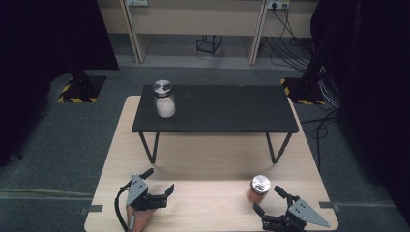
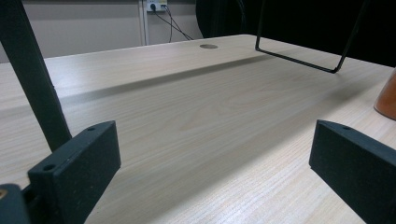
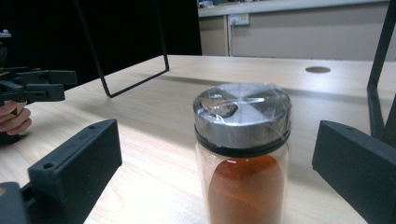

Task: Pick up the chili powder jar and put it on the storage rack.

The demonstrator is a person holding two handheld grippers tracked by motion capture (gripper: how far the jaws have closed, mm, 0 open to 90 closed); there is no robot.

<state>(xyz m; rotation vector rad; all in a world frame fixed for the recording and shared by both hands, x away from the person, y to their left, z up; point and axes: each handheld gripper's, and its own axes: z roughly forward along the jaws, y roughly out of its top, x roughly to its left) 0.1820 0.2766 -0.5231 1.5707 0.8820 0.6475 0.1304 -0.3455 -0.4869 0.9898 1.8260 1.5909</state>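
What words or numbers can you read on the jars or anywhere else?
None can be read. The orange jar and the white jar show no label, only shiny lids. The yellow-black stripes on the floor are a warning pattern with no words.

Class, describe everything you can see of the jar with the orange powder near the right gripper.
The jar of orange powder is a clear, glass-looking cylinder with a shiny metal-looking lid on a dark band, apparently under clear film. It is well filled with orange-red powder and stands upright and closed on the pale wooden table, near its front right. The right gripper sits just behind it, jaws open to either side, not touching it.
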